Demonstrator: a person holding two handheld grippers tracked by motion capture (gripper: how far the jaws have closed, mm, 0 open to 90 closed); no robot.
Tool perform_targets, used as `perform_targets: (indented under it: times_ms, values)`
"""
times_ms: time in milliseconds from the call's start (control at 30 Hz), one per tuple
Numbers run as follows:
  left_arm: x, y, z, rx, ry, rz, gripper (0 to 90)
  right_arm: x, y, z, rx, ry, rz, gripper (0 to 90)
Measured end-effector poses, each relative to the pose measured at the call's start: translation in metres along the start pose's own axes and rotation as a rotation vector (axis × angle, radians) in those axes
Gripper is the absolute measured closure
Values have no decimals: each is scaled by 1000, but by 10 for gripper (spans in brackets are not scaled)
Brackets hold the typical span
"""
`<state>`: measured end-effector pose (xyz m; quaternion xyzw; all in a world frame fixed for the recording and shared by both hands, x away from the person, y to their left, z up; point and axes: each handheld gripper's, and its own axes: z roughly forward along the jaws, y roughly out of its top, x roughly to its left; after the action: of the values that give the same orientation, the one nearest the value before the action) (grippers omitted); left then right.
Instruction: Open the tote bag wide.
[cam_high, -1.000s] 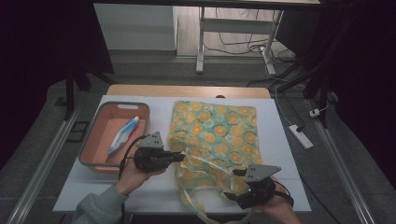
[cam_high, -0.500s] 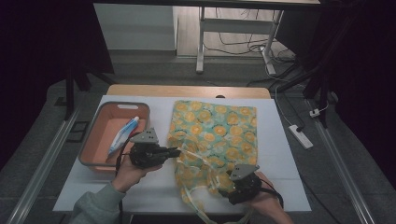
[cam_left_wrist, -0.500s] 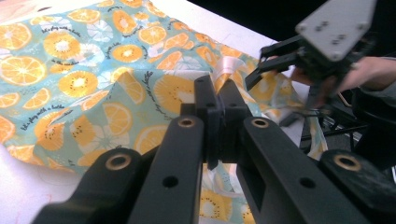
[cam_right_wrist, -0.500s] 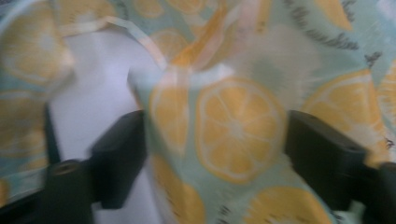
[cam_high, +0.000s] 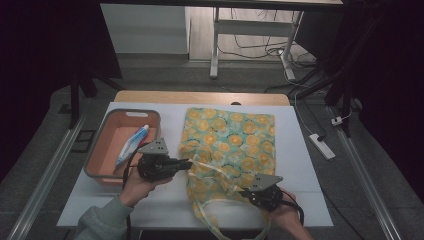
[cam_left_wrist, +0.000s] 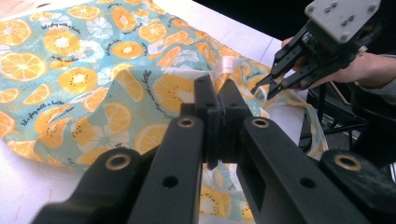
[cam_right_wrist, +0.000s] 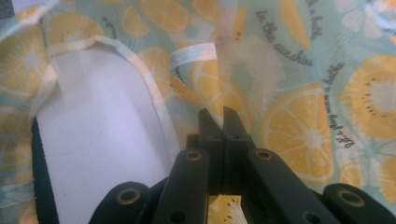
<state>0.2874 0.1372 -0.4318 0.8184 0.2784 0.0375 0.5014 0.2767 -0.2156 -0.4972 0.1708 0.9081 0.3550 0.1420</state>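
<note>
A cloth bag (cam_high: 230, 145) printed with orange and kiwi slices on light blue lies flat on the white table (cam_high: 310, 200), its pale handles trailing toward the front edge. My left gripper (cam_high: 189, 162) is shut on a raised fold at the bag's left rim, and the fabric (cam_left_wrist: 70, 70) tents up at its jaws (cam_left_wrist: 217, 88). My right gripper (cam_high: 245, 191) has just been closing and now pinches the bag's fabric (cam_right_wrist: 303, 93) near the front opening, with printed cloth between its jaws (cam_right_wrist: 223, 114). In the left gripper view the right gripper (cam_left_wrist: 268, 86) shows at the upper right.
A salmon-coloured tray (cam_high: 100, 165) stands at the table's left and holds a blue and white tube (cam_high: 131, 145). A white power strip (cam_high: 322, 146) lies on the floor to the right. A desk frame and cables stand beyond the far edge.
My right gripper has dropped slightly leftward onto the bag and closed on its fabric. The left gripper has kept its grip and barely moved.
</note>
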Motion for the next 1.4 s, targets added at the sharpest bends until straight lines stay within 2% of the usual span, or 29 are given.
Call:
perform_targets:
  times_ms: [133,167,200,233,267,300,333,367,400,433,467,500,667,700,800,867,967,1000,1033,1100,1133,1167,1300,1367,1400]
  values:
    - [1,-1,-1,-1,3,-5,887,-1,3,-14,-59,-25,1,896]
    - [2,-1,-1,-1,4,-5,887,-1,3,-14,-59,-25,1,896]
    - [2,-1,-1,0,3,-6,887,-1,6,-22,-101,-42,5,897]
    - [3,-1,-2,-1,4,-7,887,-1,6,-22,-101,-42,5,897]
    - [3,-2,-2,-3,6,-8,886,-1,10,-32,-146,-67,3,897]
    - [3,-1,-3,-5,6,-10,886,-1,10,-32,-146,-67,3,897]
    - [3,-1,-3,-5,6,-10,886,-3,14,-42,-185,-95,1,897]
    - [3,-1,-4,-6,9,-10,886,-3,14,-42,-185,-95,1,897]
    - [3,0,-5,-9,11,-9,886,-6,19,-51,-223,-114,5,897]
    - [3,1,-6,-13,12,-10,886,-6,19,-51,-223,-114,5,897]
    - [2,1,-7,-15,14,-6,886,-11,24,-60,-268,-117,21,897]
    - [2,2,-8,-19,16,-5,886,-12,27,-64,-288,-130,19,898]
    - [2,6,-18,-42,31,1,885,-17,38,-76,-333,-171,8,897]
    - [3,6,-19,-46,35,1,884,-20,41,-81,-357,-175,16,897]
    - [5,8,-23,-57,48,0,883,-26,47,-88,-385,-192,33,897]
    - [7,10,-23,-63,69,0,882,-29,48,-89,-389,-195,41,897]
    - [14,14,-17,-69,93,-29,880,-44,51,-81,-361,-221,61,897]
    - [17,15,-14,-65,104,-37,880,-44,51,-81,-361,-221,61,897]
    - [19,16,-11,-61,110,-41,880,-49,51,-77,-342,-233,62,897]
    - [23,19,-3,-47,129,-39,878,-66,48,-64,-300,-244,94,897]
    - [25,20,2,-39,144,-36,878,-66,48,-64,-300,-244,94,897]
    - [28,22,7,-25,160,-37,878,-72,46,-59,-286,-250,102,897]
    - [38,26,23,3,186,-59,875,-97,42,-44,-263,-259,173,897]
    - [42,28,30,18,213,-68,873,-108,40,-35,-253,-262,203,897]
    - [44,28,34,28,226,-73,867,-117,37,-26,-231,-260,230,897]
